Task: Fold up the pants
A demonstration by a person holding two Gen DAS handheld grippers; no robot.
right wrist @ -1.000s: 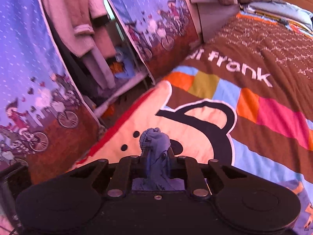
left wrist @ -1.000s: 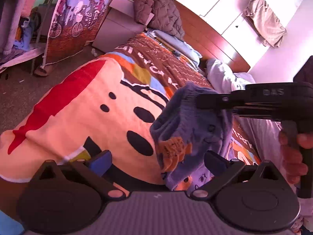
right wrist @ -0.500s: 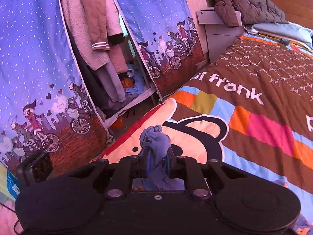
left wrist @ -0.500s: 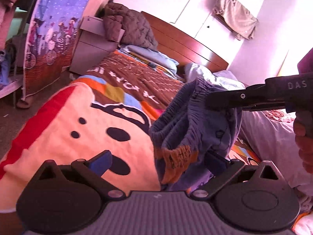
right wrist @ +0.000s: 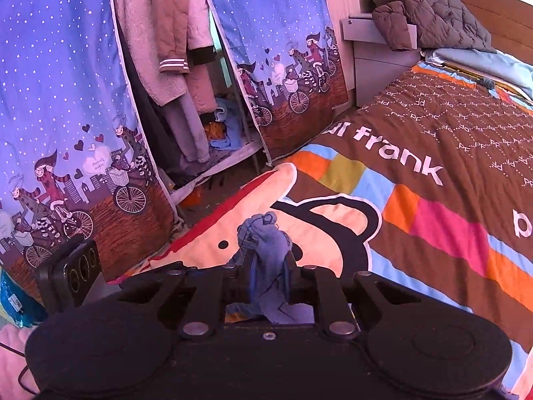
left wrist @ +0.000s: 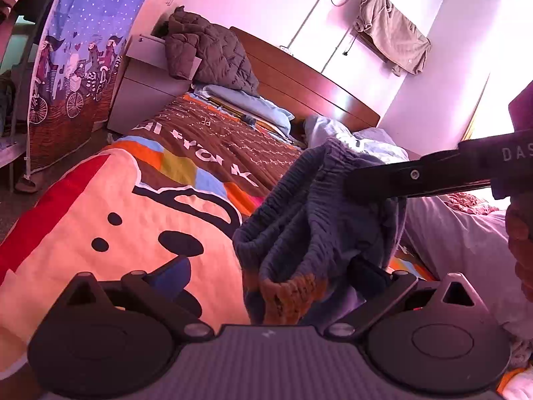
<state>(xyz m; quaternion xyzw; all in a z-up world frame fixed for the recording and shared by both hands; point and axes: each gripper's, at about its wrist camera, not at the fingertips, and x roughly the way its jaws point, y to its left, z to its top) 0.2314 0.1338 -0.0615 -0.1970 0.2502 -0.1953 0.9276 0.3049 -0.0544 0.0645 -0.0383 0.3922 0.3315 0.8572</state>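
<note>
Above the bed [left wrist: 206,153], the pants [left wrist: 299,233] hang bunched in the air, a small blue-grey garment with a ribbed elastic waistband and an orange patch low on the front.

Right gripper [left wrist: 366,183]: it enters the left wrist view from the right as a dark bar, and its fingers are clamped on the upper edge of the waistband. In the right wrist view the same fingers [right wrist: 245,260] stand nearly together, with a wad of blue cloth [right wrist: 266,253] pinched between them and rising past the tips. Part of the hand [left wrist: 519,233] that carries this gripper shows at the right edge of the left wrist view.

Left gripper [left wrist: 266,273]: its fingers stand wide apart. The left finger [left wrist: 170,271], with a blue pad, sits clear of the cloth over the bedspread. The right finger [left wrist: 366,273] is just beside or against the hanging fabric; contact cannot be confirmed. The lower part of the pants hangs between the two fingers without being pressed.

The bedspread [right wrist: 416,200] below carries a cartoon face, coloured blocks and white lettering. A quilted jacket [left wrist: 206,53] lies on the nightstand [left wrist: 146,80] beside the headboard [left wrist: 299,80]. A printed wardrobe curtain [right wrist: 66,100] stands beside the bed, with clothes hanging in its gap.
</note>
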